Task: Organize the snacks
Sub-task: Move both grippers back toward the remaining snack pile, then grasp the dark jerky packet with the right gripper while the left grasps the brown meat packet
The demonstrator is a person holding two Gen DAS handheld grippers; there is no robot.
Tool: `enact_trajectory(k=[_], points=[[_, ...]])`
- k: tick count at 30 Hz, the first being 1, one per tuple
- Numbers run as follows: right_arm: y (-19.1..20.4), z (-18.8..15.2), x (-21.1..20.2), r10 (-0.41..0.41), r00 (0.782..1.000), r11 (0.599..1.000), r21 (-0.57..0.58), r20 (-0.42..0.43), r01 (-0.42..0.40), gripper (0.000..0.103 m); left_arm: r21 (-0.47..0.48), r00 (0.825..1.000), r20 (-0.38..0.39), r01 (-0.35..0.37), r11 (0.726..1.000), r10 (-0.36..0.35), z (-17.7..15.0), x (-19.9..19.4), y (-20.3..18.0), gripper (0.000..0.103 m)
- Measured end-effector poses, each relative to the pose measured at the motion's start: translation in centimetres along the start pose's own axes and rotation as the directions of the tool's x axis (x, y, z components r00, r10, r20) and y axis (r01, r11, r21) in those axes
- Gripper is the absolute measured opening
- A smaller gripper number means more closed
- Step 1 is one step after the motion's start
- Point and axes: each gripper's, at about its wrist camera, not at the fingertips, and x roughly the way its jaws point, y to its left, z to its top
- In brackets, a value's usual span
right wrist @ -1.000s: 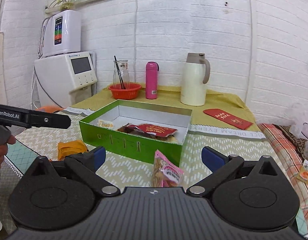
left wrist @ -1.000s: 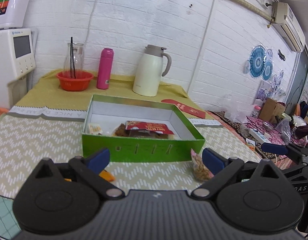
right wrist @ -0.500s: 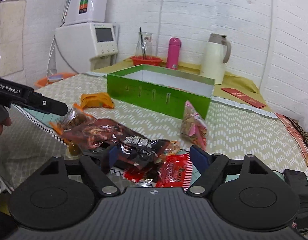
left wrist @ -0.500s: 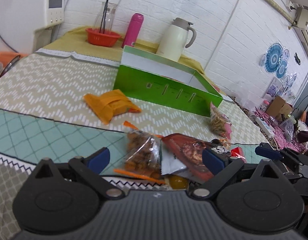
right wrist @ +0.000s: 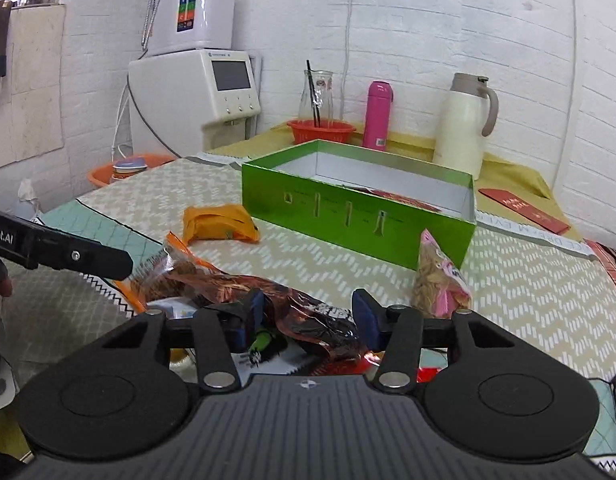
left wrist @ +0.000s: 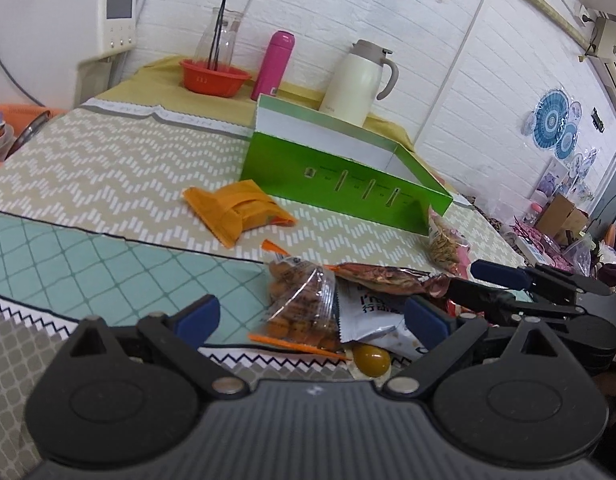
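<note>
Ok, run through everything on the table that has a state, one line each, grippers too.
Green box: lid off, open on top, a red packet inside.
Cream thermos jug: upright, lid on.
Pink flask: upright, capped.
Glass carafe: upright in the red bowl.
Orange packet: lying flat, apart from the box.
Left gripper: open, over the snack pile.
Right gripper: closing around the dark red packet.

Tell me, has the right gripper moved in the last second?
Yes. The right gripper has dropped toward the snack pile: the green box now sits higher in its view, and its jaws are closing around a shiny brown packet.
</note>
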Motion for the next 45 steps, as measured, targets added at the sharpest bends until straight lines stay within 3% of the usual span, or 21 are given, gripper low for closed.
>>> enact_trajectory(k=[11, 15, 18, 21, 25, 29, 32, 36, 38, 40, 43, 45], points=[[0.4, 0.3, 2.9, 0.046, 0.997, 0.999, -0.025, -0.066, -0.048, 0.082, -0.032, 1.0, -0.022, 0.017, 0.999, -0.017, 0.3, 1.0, 0.2, 0.097], [0.1, 0.3, 2.6, 0.039, 0.997, 0.999, -0.032, -0.066, -0.041, 0.083, -0.043, 0.99, -0.013, 0.14, 0.989, -0.141, 1.1, 0.4, -0.7, 0.096], [-0.4, -0.1, 2.4, 0.022, 0.997, 1.0, -0.011, -0.071, -0.023, 0.083, -0.052, 0.969, -0.051, 0.241, 0.969, -0.243, 1.6, 1.8, -1.8, 0.082], [-1.2, -0.4, 2.2, 0.028, 0.997, 0.999, 0.039, -0.071, -0.025, 0.087, -0.016, 0.974, -0.082, 0.209, 0.978, -0.209, 1.9, 4.1, -2.6, 0.078], [-2.6, -0.9, 1.3, 0.063, 0.994, 0.993, 0.109, -0.09, -0.053, 0.092, -0.072, 0.969, -0.134, 0.198, 0.978, -0.206, 2.3, 6.4, -1.9, 0.078], [-5.2, -0.6, 0.9, 0.107, 0.989, 0.966, 0.247, -0.098, -0.08, 0.094, -0.065, 0.963, -0.152, 0.217, 0.974, -0.225, 2.3, 6.6, -2.3, 0.078], [-6.6, -0.4, 2.1, 0.128, 0.979, 0.937, 0.343, -0.161, -0.066, 0.095, -0.057, 0.961, -0.163, 0.218, 0.974, -0.224, 2.2, 6.8, -2.5, 0.077], [-7.8, -0.9, 3.6, 0.229, 0.957, 0.862, 0.494, -0.18, -0.113, 0.094, -0.08, 0.972, -0.142, 0.179, 0.981, -0.189, 2.7, 7.1, -2.0, 0.092], [-7.6, -0.7, 3.9, 0.221, 0.957, 0.861, 0.499, -0.186, -0.102, 0.095, -0.066, 0.973, -0.151, 0.166, 0.984, -0.174, 3.2, 7.6, -1.9, 0.093], [-7.3, -0.5, 4.2, 0.209, 0.958, 0.867, 0.491, -0.197, -0.088, 0.099, -0.034, 0.967, -0.173, 0.184, 0.982, -0.188, 3.5, 8.3, -2.0, 0.088], [-7.2, -0.3, 4.7, 0.217, 0.956, 0.867, 0.489, -0.2, -0.094, 0.099, -0.022, 0.958, -0.223, 0.182, 0.983, -0.182, 3.6, 9.6, -2.1, 0.066], [-7.3, -0.2, 4.9, 0.204, 0.96, 0.869, 0.488, -0.193, -0.086, 0.098, -0.047, 0.952, -0.228, 0.198, 0.979, -0.204, 3.6, 10.3, -1.6, 0.065]])
